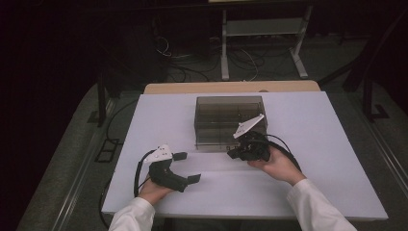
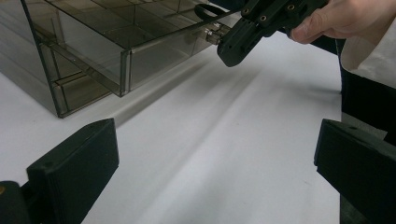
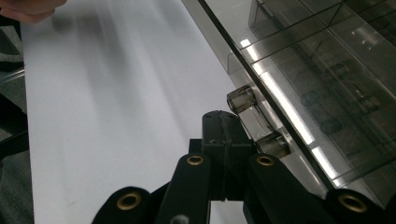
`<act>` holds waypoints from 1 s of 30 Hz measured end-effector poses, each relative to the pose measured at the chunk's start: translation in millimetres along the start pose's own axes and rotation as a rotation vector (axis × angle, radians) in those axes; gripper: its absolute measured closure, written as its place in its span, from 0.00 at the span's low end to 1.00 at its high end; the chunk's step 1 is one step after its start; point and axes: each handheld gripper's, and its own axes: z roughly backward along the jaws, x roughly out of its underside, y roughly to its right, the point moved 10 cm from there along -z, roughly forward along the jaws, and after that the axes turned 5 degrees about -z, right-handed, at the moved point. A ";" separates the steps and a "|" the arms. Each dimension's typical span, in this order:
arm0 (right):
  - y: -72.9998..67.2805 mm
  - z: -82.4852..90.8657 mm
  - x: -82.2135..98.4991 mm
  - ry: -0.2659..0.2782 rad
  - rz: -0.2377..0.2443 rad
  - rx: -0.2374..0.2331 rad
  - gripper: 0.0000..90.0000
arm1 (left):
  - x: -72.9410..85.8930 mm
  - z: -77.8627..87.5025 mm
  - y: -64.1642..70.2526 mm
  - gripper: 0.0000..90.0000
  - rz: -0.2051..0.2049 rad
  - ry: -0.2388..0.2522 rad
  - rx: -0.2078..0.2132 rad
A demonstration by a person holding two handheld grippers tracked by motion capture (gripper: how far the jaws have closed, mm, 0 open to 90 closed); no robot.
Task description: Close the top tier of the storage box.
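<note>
I see bare worktop toward the near edge; my closed right gripper sits beside the drawer handle, left gripper open.

Beside your matt black plastic jaws: glossy smoked clear-plastic drawer box, clear handle; tabletop smooth matt white.

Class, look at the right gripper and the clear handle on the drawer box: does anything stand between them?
Nothing visible does. The right gripper, jaws shut, sits right beside the clear handle on the front of the smoky drawer box; whether they touch is unclear.
</note>
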 end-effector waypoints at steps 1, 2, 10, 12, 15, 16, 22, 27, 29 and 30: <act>0.2 0.2 -0.1 0.000 -0.004 -0.002 0.99 | 0.0 0.0 -0.1 0.00 0.000 0.000 0.000; 0.8 0.2 -0.3 0.002 -0.005 -0.002 0.99 | 0.0 -0.1 0.1 0.00 0.000 0.000 0.000; 3.4 0.2 -1.6 0.006 -0.014 -0.003 0.99 | 0.0 0.2 0.2 0.00 0.000 0.000 0.000; 4.0 -0.1 -2.3 0.010 -0.014 -0.003 0.99 | 0.0 0.2 0.3 0.00 0.000 0.000 0.000; 5.1 -0.3 -3.0 0.013 -0.015 -0.004 0.99 | 0.0 0.2 0.2 0.00 0.000 0.000 0.000; 5.8 -0.3 -3.1 0.014 -0.016 -0.002 0.99 | 0.0 0.2 0.2 0.00 0.000 0.000 0.000; 8.4 -0.5 -3.9 0.017 -0.029 -0.003 0.99 | 0.0 0.2 0.2 0.00 0.000 -0.001 0.001; 11.0 -0.4 -4.5 0.022 -0.039 -0.004 0.99 | 0.1 0.1 0.2 0.00 0.000 -0.001 0.001; 11.8 -0.5 -4.9 0.026 -0.040 -0.005 0.99 | 0.0 0.0 0.3 0.00 0.000 0.000 0.001; 12.0 -0.6 -5.1 0.027 -0.039 -0.006 0.99 | 0.2 -0.1 0.3 0.00 -0.001 -0.001 0.001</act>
